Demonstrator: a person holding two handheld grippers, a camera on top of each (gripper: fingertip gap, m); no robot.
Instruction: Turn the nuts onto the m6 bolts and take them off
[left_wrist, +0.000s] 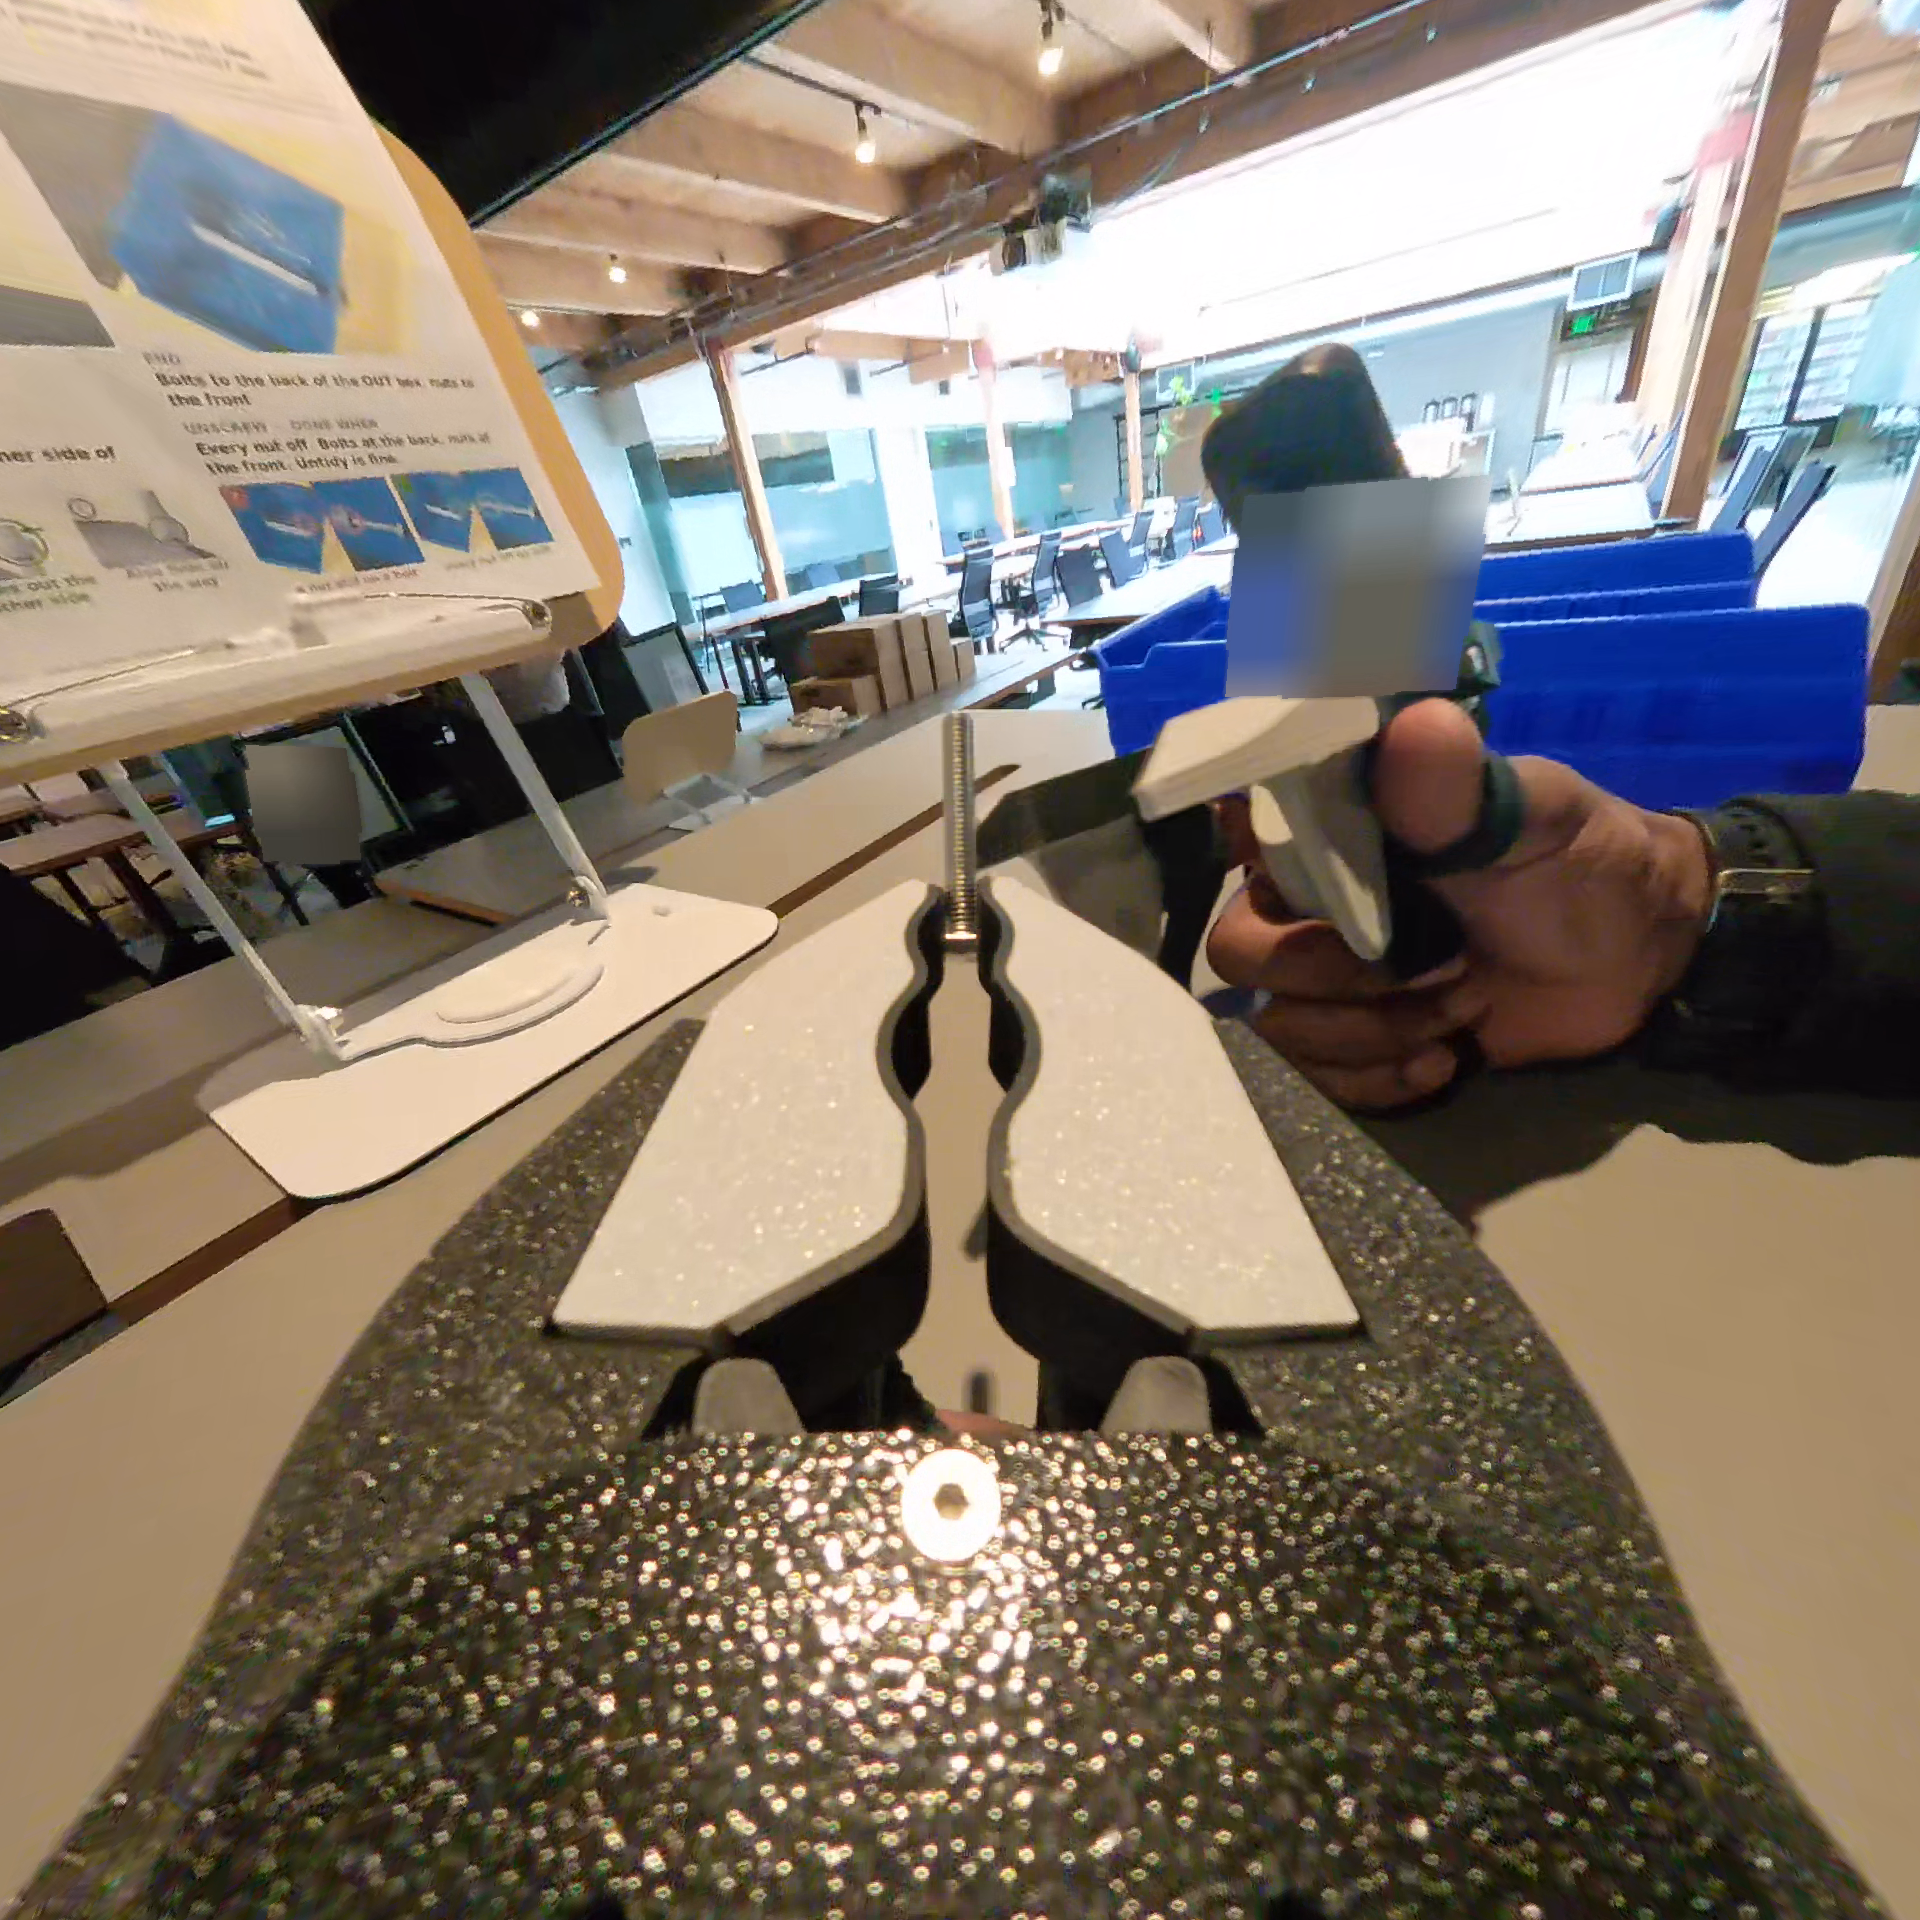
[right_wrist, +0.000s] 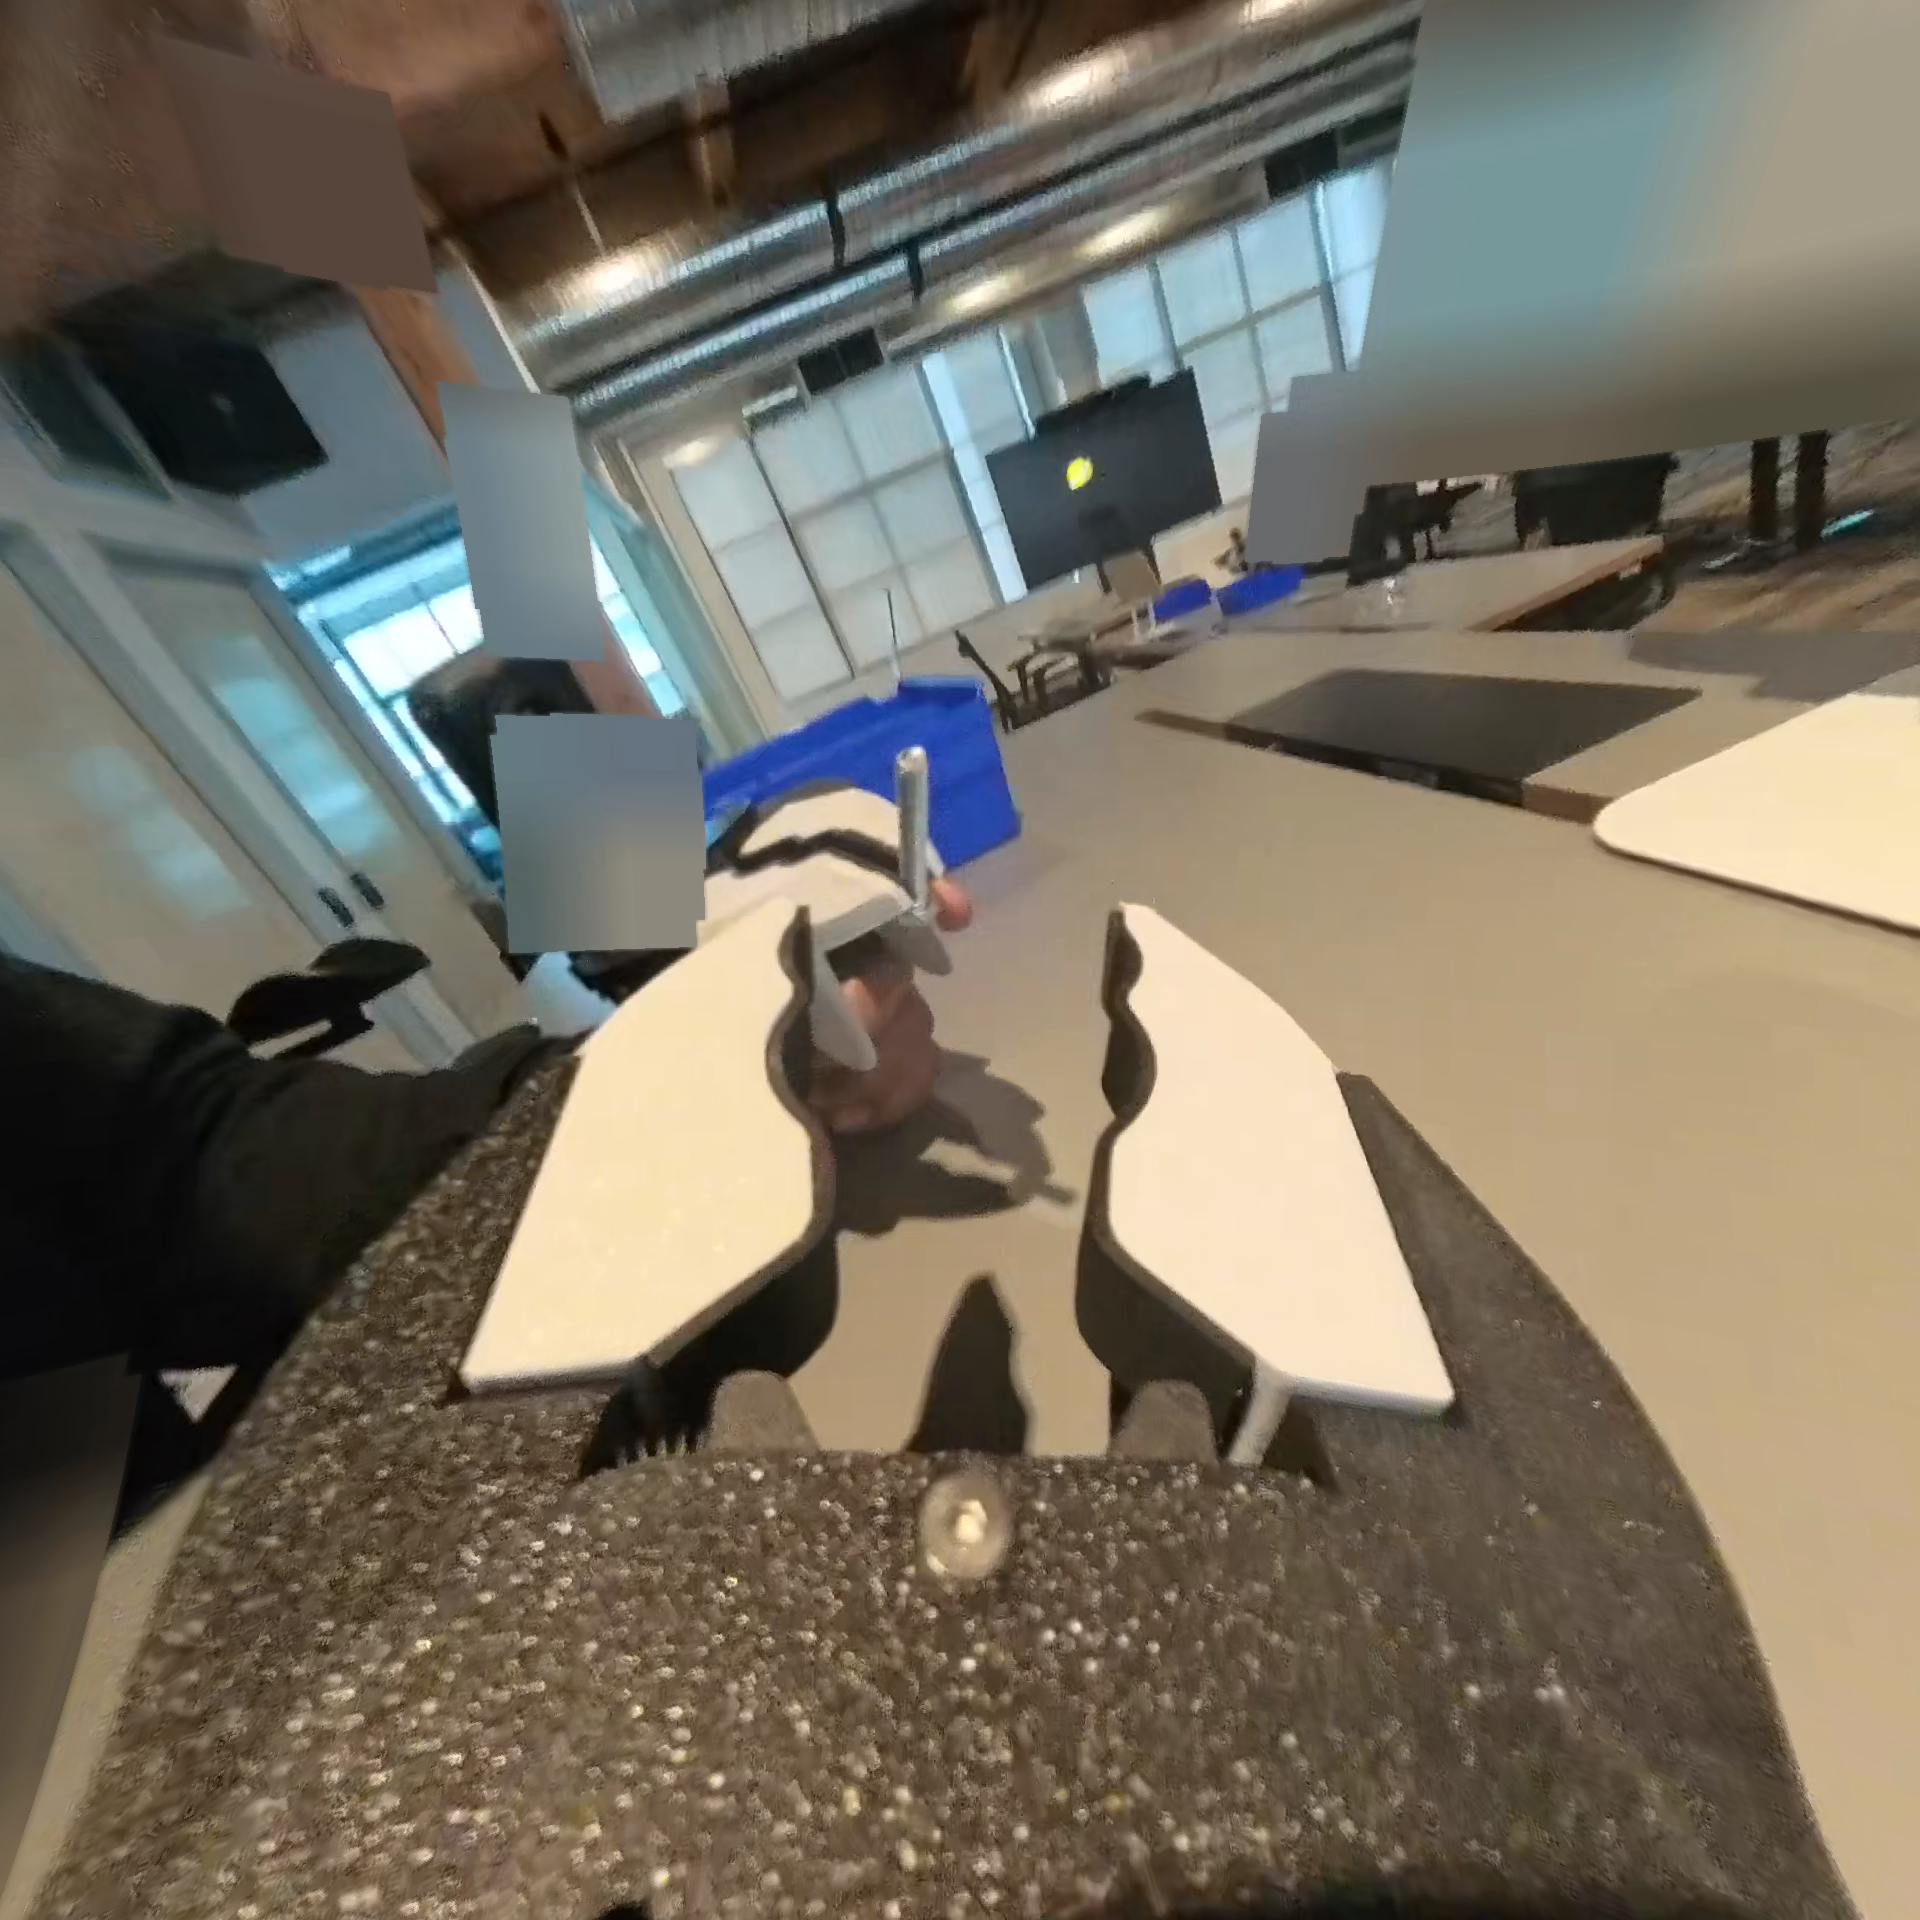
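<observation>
the left gripper (left_wrist: 961, 920) is clenched on a bolt (left_wrist: 958, 821), pinching it low down near the head, so the threaded shaft stands upright above the fingertips. a nut is not clear on the shaft. in the right wrist view the same bolt (right_wrist: 912, 821) shows far off, tilted a little, held in that gripper's white fingers

the right gripper (right_wrist: 956, 935) is released, its jaws standing well apart with nothing between them, over the grey table (right_wrist: 1299, 935). in the left wrist view it (left_wrist: 1226, 779) sits to the right of the bolt, near it but apart, gripped by a hand (left_wrist: 1475, 914) in a dark sleeve

farther out on the left, a white stand (left_wrist: 488, 1018) rests on the table and carries an instruction sheet (left_wrist: 239, 343) tilted back. on the far right, behind the hand, blue bins (left_wrist: 1683, 675) stand on the table; one blue bin (right_wrist: 883, 769) also shows in the right wrist view behind the bolt. beyond that lie desks and chairs of an open office, blurred in the right wrist view
</observation>
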